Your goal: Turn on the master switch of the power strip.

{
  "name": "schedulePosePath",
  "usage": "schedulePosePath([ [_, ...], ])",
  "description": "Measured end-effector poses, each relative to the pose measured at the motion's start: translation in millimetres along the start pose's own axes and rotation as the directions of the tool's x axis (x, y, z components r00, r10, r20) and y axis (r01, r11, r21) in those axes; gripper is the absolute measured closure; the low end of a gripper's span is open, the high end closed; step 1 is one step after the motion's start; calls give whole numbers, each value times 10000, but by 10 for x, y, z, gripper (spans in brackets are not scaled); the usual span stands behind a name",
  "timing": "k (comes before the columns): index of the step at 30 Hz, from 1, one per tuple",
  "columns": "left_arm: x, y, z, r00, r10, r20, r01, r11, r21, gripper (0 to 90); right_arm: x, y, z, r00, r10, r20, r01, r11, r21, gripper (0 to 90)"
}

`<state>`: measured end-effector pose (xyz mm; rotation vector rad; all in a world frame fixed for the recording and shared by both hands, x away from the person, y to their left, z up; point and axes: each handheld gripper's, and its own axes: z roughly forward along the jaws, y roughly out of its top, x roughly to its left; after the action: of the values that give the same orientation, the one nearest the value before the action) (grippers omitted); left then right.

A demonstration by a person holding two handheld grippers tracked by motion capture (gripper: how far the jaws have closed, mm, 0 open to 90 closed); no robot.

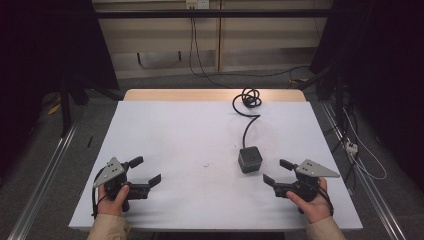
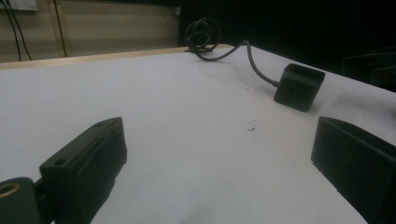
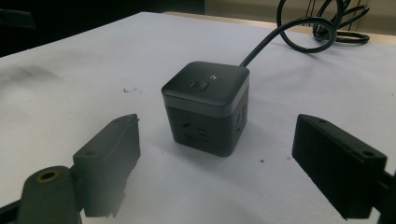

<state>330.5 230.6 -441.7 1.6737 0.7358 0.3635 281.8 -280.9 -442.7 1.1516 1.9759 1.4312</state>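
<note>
A black cube-shaped power socket [image 1: 250,159] stands on the white table [image 1: 190,135], right of centre, with a button on its top face [image 3: 200,86]. Its black cable [image 1: 248,125] runs to a coiled bundle [image 1: 249,98] at the table's far edge. My right gripper [image 1: 274,171] is open, a short way to the right of the cube, its jaws pointing at it; the cube [image 3: 205,107] sits just beyond the jaws. My left gripper [image 1: 148,170] is open at the near left with nothing between its jaws. In the left gripper view the cube [image 2: 299,87] lies far off to the right.
A few small dark specks [image 1: 206,164] mark the table's middle. Metal rails [image 1: 45,170] run along the floor on both sides. A white power strip [image 1: 351,146] and loose wires lie on the floor at right. Dark curtains flank the scene.
</note>
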Motion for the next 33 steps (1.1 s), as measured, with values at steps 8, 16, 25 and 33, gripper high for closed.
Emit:
schedulePosePath([
  [8, 1, -1, 1, 10000, 7, -18, -7, 10000, 2, 31, -40, -35, -44, 9999, 73, 97, -73, 9999, 77, 150],
  [16, 0, 0, 0, 10000, 11, -27, -11, 10000, 3, 31, -68, -55, -92, 9997, 106, 206, -107, 9999, 60, 150],
  [25, 1, -2, 0, 10000, -8, -40, 8, 10000, 0, 31, -85, -81, -121, 9997, 50, 239, -53, 9999, 144, 152],
  [33, -3, -2, 5, 10000, -33, -36, 33, 10000, 16, 31, -75, -96, -120, 9997, 97, 237, -101, 9998, 156, 152],
])
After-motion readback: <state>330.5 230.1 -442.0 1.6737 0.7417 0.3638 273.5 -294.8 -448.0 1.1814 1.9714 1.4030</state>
